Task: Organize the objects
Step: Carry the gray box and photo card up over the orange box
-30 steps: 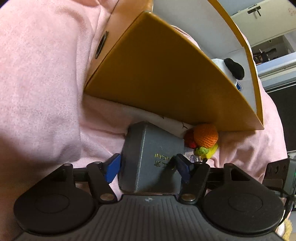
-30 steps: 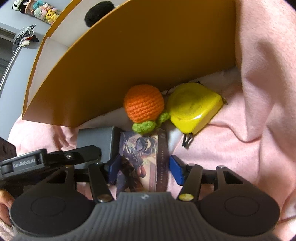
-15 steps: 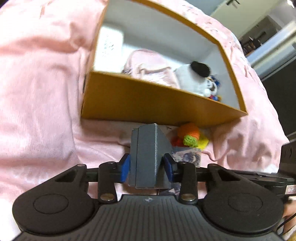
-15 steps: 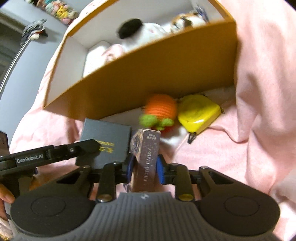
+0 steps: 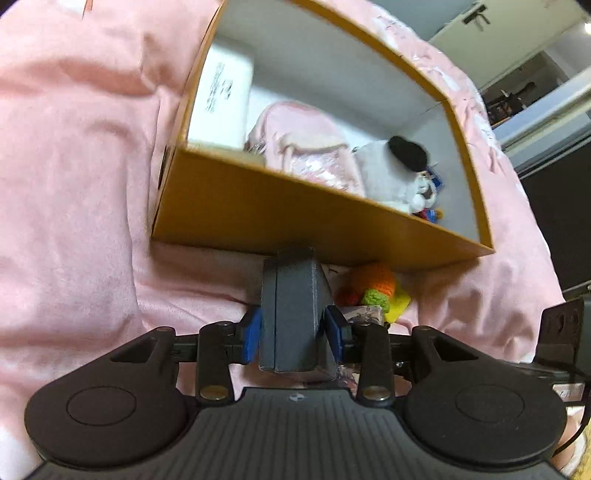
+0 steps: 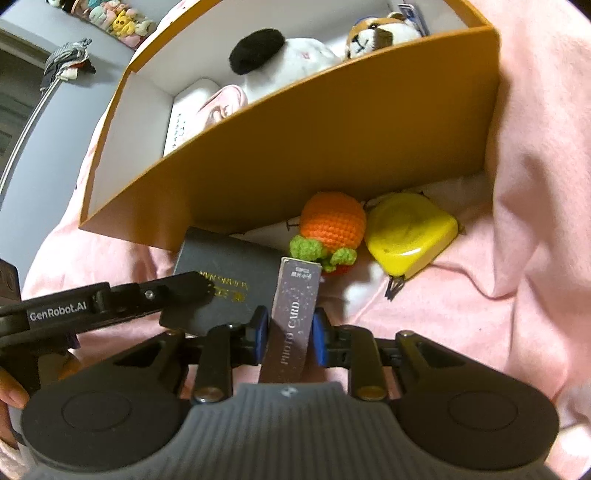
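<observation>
My left gripper (image 5: pixel 293 334) is shut on a dark grey box (image 5: pixel 290 314) and holds it on edge, lifted above the pink blanket in front of the orange storage box (image 5: pixel 280 210). The grey box also shows in the right wrist view (image 6: pixel 225 280). My right gripper (image 6: pixel 288 334) is shut on a purple photo card box (image 6: pixel 293 314), held on edge. An orange crochet fruit (image 6: pixel 332 225) and a yellow tape measure (image 6: pixel 410 232) lie on the blanket by the storage box's near wall (image 6: pixel 332 144).
Inside the storage box lie a white plush with a black ear (image 5: pixel 391 173), a pink pouch (image 5: pixel 299 147), a white case (image 5: pixel 221 99) and a brown-and-white dog plush (image 6: pixel 380 33). Pink blanket (image 6: pixel 535 221) surrounds everything.
Both grippers closed on their boxes and lifted them from lying flat to on edge. Both views rose and now look into the storage box.
</observation>
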Tool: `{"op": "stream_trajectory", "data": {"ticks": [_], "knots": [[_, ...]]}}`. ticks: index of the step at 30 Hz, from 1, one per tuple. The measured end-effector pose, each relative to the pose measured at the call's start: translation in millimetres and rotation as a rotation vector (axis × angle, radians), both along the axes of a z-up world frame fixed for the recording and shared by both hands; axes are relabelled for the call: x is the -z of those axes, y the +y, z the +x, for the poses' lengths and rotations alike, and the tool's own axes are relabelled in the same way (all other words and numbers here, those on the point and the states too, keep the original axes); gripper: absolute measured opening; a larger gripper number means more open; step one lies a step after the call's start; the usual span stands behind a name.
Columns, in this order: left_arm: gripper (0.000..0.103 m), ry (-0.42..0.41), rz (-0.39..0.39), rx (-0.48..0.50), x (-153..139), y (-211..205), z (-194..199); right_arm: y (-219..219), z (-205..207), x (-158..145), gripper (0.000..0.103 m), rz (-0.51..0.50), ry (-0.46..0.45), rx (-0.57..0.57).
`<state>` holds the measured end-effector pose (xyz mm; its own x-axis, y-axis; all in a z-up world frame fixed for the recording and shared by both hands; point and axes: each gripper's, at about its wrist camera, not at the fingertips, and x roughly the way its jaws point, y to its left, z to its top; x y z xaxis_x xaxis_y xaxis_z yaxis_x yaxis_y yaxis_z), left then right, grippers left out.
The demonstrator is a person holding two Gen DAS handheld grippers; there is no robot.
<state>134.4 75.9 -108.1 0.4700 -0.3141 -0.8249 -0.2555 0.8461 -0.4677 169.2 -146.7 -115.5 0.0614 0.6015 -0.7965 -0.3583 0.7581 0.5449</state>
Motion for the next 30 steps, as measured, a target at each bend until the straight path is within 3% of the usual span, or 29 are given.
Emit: {"op": "stream_trajectory", "data": {"ticks": [5,11,15,19,25,30], "knots": [[0.041,-0.082,-0.017,0.014,-34,2,-10,-12,-6,-36,0.024,-0.012,-0.098,-0.024],[0.037,-0.194,-0.073,0.0,-81,14,-8,-29,5,-89,0.024,0.084,-0.185,-0.01],[0.037,-0.277,-0.053,-0.011,-111,20,8,-18,17,-134,0.024,0.141,-0.292,-0.007],[0.037,-0.338,-0.036,-0.027,-130,25,38,-12,37,-158,0.024,0.163,-0.363,0.002],[0.037,-0.354,0.038,-0.118,-122,29,90,9,79,-154,0.024,0.155,-0.383,0.05],[0.037,-0.32,-0.01,-0.231,-84,37,126,22,121,-127,0.024,0.171,-0.32,0.142]]}}
